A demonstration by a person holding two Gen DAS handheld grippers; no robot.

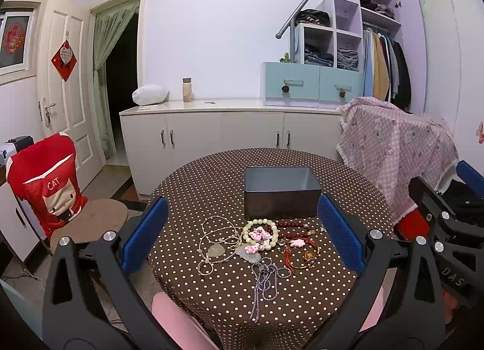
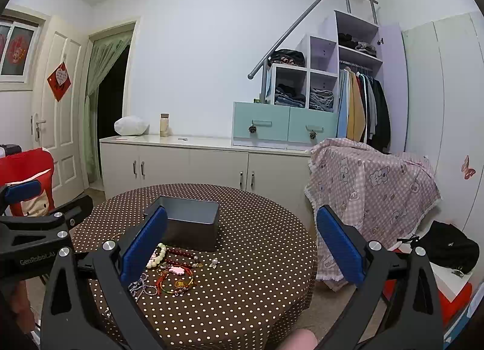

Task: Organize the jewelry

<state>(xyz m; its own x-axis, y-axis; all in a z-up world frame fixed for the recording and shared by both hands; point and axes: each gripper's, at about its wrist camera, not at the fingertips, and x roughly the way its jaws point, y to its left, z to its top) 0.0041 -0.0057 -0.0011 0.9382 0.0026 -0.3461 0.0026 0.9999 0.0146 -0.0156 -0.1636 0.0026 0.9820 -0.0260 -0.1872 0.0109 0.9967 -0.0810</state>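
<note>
A pile of jewelry lies on the round polka-dot table (image 1: 211,186) in front of a grey metal box (image 1: 281,196): a pale green bead bracelet (image 1: 260,233), a dark red bead strand (image 1: 292,226), a beige cord necklace (image 1: 216,244), a red string bracelet (image 1: 302,251) and a silver chain (image 1: 266,280). My left gripper (image 1: 242,229) is open and empty, held above the table's near edge with the pile between its fingers. My right gripper (image 2: 242,244) is open and empty, to the right of the pile (image 2: 172,271) and the box (image 2: 189,223).
A chair with a red cat cover (image 1: 45,180) stands left of the table. A chair draped in pink checked cloth (image 1: 396,153) stands at the right. White cabinets (image 1: 211,132) run along the back wall. A black bag (image 2: 450,244) lies at the far right.
</note>
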